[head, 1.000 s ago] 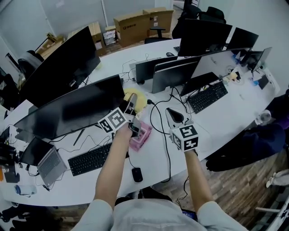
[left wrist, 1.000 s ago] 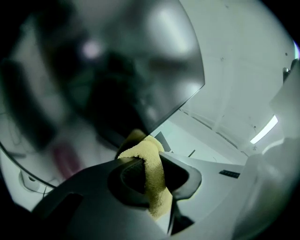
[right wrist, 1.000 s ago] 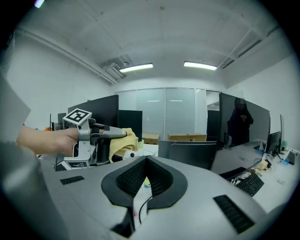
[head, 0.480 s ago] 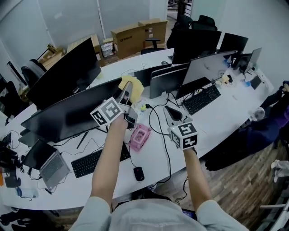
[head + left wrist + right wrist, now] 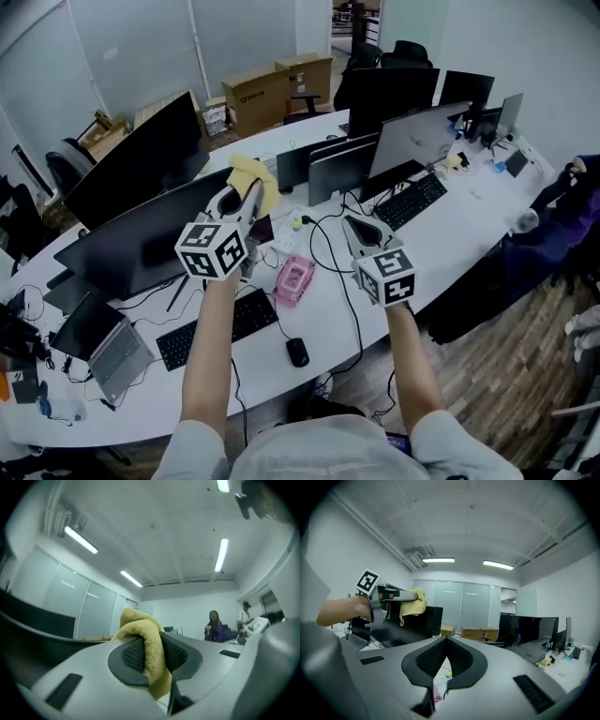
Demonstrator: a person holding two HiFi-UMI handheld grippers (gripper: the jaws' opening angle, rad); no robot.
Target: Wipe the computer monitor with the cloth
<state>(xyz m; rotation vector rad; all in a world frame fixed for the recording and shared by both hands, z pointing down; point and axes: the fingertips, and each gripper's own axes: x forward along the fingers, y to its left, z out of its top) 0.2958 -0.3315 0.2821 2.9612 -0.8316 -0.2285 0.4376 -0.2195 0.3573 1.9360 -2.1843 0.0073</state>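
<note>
Left fingers [image 5: 130, 657] pinching cloth [image 5: 143, 627], white office desk [image 5: 469, 234]

A curved white desk [image 5: 473, 239] lies under the left gripper [image 5: 242, 195] and the right gripper [image 5: 360, 231]. Far beyond them, cardboard boxes [image 5: 277, 84] stand by frosted glass partitions [image 5: 131, 47]. Wood-plank floor [image 5: 502, 380] shows right of the right gripper. Strip lights [image 5: 438, 560] glow on the white ceiling [image 5: 478, 522] above.

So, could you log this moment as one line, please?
left claw: shut on cloth, near top corner of monitor | right claw: shut, empty
</note>
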